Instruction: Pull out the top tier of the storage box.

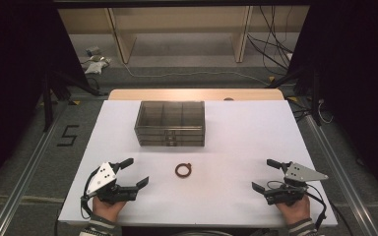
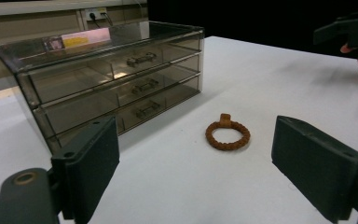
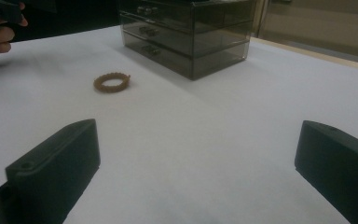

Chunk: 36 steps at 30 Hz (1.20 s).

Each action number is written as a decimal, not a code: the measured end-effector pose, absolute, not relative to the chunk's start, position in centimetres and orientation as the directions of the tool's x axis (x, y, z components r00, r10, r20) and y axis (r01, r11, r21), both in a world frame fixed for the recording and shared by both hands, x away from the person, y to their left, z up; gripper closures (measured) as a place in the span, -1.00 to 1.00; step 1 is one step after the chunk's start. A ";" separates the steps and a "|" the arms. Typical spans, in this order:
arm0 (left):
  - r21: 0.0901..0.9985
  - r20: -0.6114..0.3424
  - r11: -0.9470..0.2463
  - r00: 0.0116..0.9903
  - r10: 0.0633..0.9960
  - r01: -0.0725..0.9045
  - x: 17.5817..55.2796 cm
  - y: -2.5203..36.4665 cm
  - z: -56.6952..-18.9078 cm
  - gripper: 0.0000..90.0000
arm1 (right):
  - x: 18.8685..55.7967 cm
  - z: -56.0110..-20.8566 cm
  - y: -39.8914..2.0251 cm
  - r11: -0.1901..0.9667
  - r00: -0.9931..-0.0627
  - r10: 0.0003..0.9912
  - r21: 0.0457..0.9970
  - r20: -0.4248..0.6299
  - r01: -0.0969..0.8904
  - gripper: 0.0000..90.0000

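A small brown braided ring (image 1: 183, 170) lies flat on the white table (image 1: 241, 142), in front of a smoky clear three-drawer box (image 1: 170, 123). My left gripper (image 1: 134, 172) rests at the table's front left, open, jaws pointing right toward the ring with nothing between them. At the front right my right gripper (image 1: 266, 174) is open too, pointing left, empty. In the left gripper view the ring (image 2: 227, 135) lies beyond the wide jaws, the drawer box (image 2: 107, 79) to its left. In the right gripper view the ring (image 3: 111, 82) is far ahead on the left and the box (image 3: 186, 32) behind it.
The drawers look shut, each with a small handle (image 2: 144, 86). Beyond the table's far edge is a wooden strip (image 1: 197, 94), then floor with cables (image 1: 270, 54) and a shelf frame. A rail (image 1: 27, 172) runs along the left side.
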State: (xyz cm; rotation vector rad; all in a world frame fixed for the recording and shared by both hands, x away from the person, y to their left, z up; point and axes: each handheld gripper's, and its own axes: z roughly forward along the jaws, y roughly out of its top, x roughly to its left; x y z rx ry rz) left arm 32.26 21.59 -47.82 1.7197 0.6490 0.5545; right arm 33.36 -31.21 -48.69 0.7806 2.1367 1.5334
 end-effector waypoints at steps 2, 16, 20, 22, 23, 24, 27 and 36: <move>0.972 0.036 -0.196 0.738 0.674 0.131 32.3 21.5 -47.6 -0.66 | 33.4 -48.7 -31.2 0.245 -0.766 0.643 0.946 0.005 0.211 -0.97; 0.978 0.009 -0.168 0.789 0.614 0.120 34.0 20.2 -45.5 -0.52 | 33.5 -48.8 -31.1 0.256 -0.762 0.648 0.939 0.009 0.228 -0.97; 0.977 0.000 -0.170 0.795 0.607 0.130 34.7 19.9 -45.0 -0.50 | 33.6 -48.9 -31.0 0.259 -0.760 0.650 0.938 0.008 0.231 -0.97; 0.974 0.006 -0.183 0.795 0.607 0.133 35.0 19.9 -44.8 -0.50 | 33.6 -48.9 -31.0 0.258 -0.759 0.650 0.937 0.010 0.234 -0.97; 0.974 0.006 -0.185 0.795 0.606 0.134 35.1 19.8 -44.8 -0.50 | 33.6 -48.9 -31.0 0.258 -0.759 0.650 0.937 0.010 0.234 -0.97; 0.972 0.009 -0.192 0.797 0.603 0.134 35.3 19.7 -44.7 -0.49 | 33.5 -48.9 -30.9 0.264 -0.761 0.649 0.934 0.012 0.240 -0.96; 0.969 0.007 -0.201 0.804 0.594 0.140 35.7 19.4 -44.5 -0.46 | 33.5 -48.9 -30.8 0.273 -0.762 0.647 0.931 0.007 0.241 -0.96; 0.959 0.044 -0.253 0.818 0.574 0.126 36.9 18.3 -43.7 -0.49 | 33.5 -48.9 -30.7 0.280 -0.761 0.649 0.929 0.002 0.241 -0.96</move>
